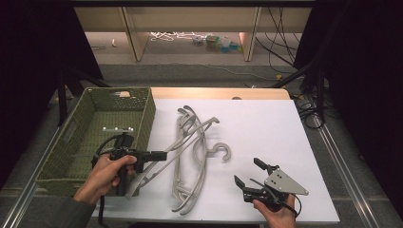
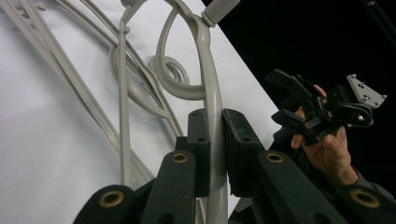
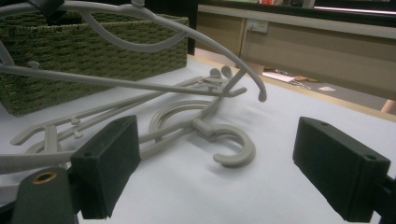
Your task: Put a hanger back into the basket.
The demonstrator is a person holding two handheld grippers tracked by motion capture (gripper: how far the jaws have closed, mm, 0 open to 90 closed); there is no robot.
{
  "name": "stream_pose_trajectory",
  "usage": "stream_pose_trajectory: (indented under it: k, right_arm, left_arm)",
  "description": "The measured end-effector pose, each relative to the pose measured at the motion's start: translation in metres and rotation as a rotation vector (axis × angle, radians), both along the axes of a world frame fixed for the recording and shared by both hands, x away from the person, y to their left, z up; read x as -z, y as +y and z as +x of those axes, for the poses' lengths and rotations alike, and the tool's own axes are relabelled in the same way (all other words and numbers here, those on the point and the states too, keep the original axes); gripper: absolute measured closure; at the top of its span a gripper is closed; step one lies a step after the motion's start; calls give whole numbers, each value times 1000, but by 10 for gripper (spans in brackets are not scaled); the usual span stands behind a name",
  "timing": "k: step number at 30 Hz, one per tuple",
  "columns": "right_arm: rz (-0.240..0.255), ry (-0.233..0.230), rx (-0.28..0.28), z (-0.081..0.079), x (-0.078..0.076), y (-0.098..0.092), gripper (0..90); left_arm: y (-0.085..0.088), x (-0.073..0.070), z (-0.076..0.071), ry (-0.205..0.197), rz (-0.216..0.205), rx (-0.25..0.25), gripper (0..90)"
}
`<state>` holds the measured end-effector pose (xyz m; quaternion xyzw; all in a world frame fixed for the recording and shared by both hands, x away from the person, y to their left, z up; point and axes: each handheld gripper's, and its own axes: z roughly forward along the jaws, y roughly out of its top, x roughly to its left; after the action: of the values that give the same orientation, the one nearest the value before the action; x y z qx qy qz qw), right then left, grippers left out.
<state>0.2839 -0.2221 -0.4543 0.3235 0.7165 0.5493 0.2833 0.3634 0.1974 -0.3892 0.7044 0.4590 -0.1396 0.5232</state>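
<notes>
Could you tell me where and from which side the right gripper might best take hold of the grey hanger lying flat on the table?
Probably the hook of the flat hanger: it curls clear of the tangled arms, with bare white table around it. The open right gripper faces it, so come from the person's side and close across the curve. The left gripper is shut on the raised hanger.

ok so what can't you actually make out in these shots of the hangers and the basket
- How many hangers are in the pile: high view, their thin grey arms cross and overlap.
- The lower end of the lifted hanger: left gripper view, the left claw shut on it covers it.
- The basket floor near the person: high view, the left hand is in front.
- The small items on the far floor: high view, too small.
- The right claw stands open; its body is cut off by the right gripper view's bottom edge.
</notes>
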Motion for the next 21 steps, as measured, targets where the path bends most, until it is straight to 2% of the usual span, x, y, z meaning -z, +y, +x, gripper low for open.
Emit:
stream_pose_trajectory:
  k: [3,8,10,12,13,16,18,19,20,21]
  right_arm:
    - [-1,-7,0,0,0,0,155]
    - [-1,-1,0,0,0,0,155]
    - [-1,0,-1,0,0,0,155]
    - [0,1,-1,0,0,0,155]
    - [2,3,-5,0,0,0,154]
    - [-2,7,-7,0,0,0,154]
    - [0,0,-3,0,1,0,155]
    - [-7,-22,-8,2,1,-1,155]
    - [-7,-22,-8,2,1,-1,155]
    - [1,3,-7,1,1,0,154]
  left_arm:
    - [1,-1,3,8,-28,-5,817]
    - [8,-8,4,-9,-54,-10,817]
    - [12,-13,3,-5,-56,-9,817]
    - [15,-18,3,-27,-43,-4,817]
    - [17,-20,4,-43,-56,-8,817]
    - [26,-29,5,-54,-53,-8,817]
    - [35,-38,5,-75,-44,-32,817]
    - [40,-43,5,-82,-44,-43,817]
    - [45,-47,5,-91,-45,-50,817]
    - [50,-52,5,-97,-50,-63,817]
